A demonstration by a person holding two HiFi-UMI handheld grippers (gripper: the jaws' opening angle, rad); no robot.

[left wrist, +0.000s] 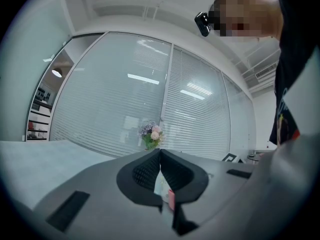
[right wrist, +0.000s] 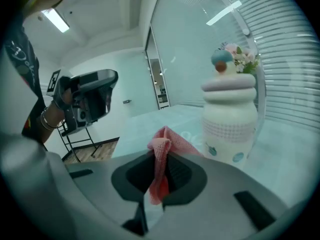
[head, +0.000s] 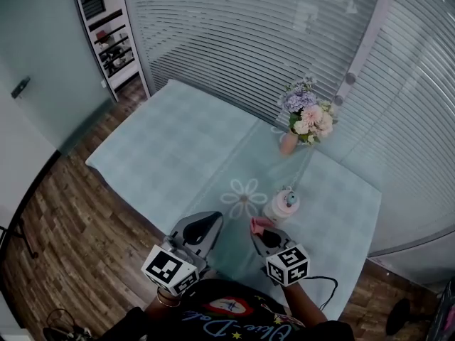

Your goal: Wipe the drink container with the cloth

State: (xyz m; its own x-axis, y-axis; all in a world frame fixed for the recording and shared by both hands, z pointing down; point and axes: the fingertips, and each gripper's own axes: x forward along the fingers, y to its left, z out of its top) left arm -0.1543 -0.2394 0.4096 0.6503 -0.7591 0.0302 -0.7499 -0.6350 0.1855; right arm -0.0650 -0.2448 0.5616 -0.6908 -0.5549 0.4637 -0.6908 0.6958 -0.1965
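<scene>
Right tool [right wrist: 159,166] was clamped on the pink cloth [right wrist: 165,144], with a loose fold sticking up past the tips. Left tool [left wrist: 160,154] was closed with nothing in it, held up off the surface [head: 178,148]. Drink container [right wrist: 228,116], a cream bottle with a lilac lid and teal knob, stood upright close to the surface's near edge, toward its right end, just beyond the cloth. I couldn't tell if the cloth touched it. My read: you were on the approach, wipe not started. Lead with the free fold, not the tool tips. Lay it flat on the bottle wall and stroke round and down. The bottle looked tall and light, so a sideways push would likely slide or tip it on the tablecloth [head: 334,204]. The left tool was free: open it and steady the lid or body first. The tablecloth was pale teal check with a flower motif [head: 243,196] mid-surface. A vase of flowers [head: 307,118] sat near the far edge, well apart from the bottle. Room: slatted blinds [head: 249,34] along the far side, shelf unit [head: 106,27] beyond the surface's far left corner, wood floor [head: 71,219].
</scene>
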